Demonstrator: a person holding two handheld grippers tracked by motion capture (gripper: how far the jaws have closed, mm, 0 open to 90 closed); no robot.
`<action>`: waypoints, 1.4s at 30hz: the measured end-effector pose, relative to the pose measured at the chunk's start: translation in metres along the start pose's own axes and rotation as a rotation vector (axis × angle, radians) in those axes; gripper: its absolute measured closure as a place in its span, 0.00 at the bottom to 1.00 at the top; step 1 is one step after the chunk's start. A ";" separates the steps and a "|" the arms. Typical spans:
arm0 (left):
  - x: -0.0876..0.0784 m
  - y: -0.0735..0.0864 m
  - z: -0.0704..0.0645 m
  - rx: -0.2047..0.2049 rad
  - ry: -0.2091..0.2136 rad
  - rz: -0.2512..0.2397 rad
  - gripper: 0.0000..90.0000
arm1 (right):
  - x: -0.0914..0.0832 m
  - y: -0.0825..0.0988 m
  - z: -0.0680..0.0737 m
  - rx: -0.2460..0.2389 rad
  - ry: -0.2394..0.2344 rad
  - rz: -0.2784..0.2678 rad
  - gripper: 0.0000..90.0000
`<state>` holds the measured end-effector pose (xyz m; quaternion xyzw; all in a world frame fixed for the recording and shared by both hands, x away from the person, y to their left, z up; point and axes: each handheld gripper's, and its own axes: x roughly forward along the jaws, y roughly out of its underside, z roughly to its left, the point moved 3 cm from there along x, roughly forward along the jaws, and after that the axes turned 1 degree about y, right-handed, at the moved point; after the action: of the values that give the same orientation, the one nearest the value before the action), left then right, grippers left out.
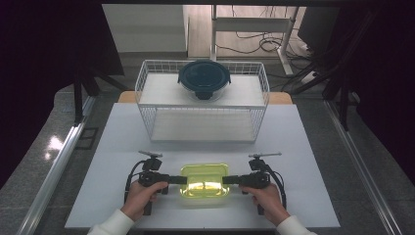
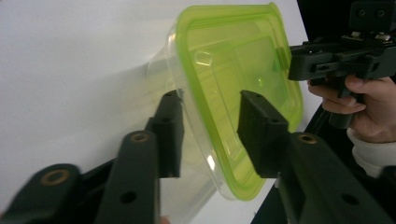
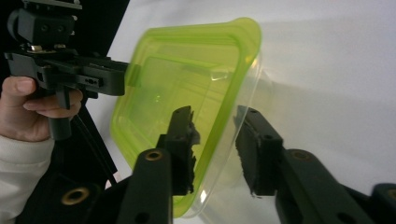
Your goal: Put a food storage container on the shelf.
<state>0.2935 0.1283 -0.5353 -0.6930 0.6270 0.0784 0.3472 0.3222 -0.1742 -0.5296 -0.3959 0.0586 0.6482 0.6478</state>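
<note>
Looks light, thin, flexy and slick: clear tub with green lid (image 1: 204, 179) near the bench (image 1: 112, 147) front edge, left gripper (image 1: 182, 179) and right gripper (image 1: 226, 179) fingers pinching opposite rim ends, best kept there, gently.

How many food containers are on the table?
2: a green-lidded container at the near edge between the left gripper and right gripper; a dark-lidded round container atop the wire rack.
</note>
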 end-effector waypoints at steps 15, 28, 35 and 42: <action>-0.011 0.001 -0.010 0.018 0.012 -0.051 0.89 | -0.012 -0.001 0.008 -0.018 -0.007 -0.047 0.87; -0.018 -0.001 -0.024 0.086 -0.001 -0.077 0.90 | -0.024 -0.005 0.019 -0.086 0.006 -0.078 0.88; -0.024 -0.005 -0.034 0.114 0.004 -0.097 0.89 | -0.031 -0.008 0.027 -0.121 0.014 -0.098 0.87; -0.028 -0.011 -0.042 0.145 0.001 -0.105 0.90 | -0.039 -0.012 0.034 -0.154 0.024 -0.119 0.87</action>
<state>0.2841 0.1264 -0.4846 -0.6981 0.5939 0.0141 0.3996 0.3122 -0.1835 -0.4779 -0.4552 -0.0072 0.6062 0.6521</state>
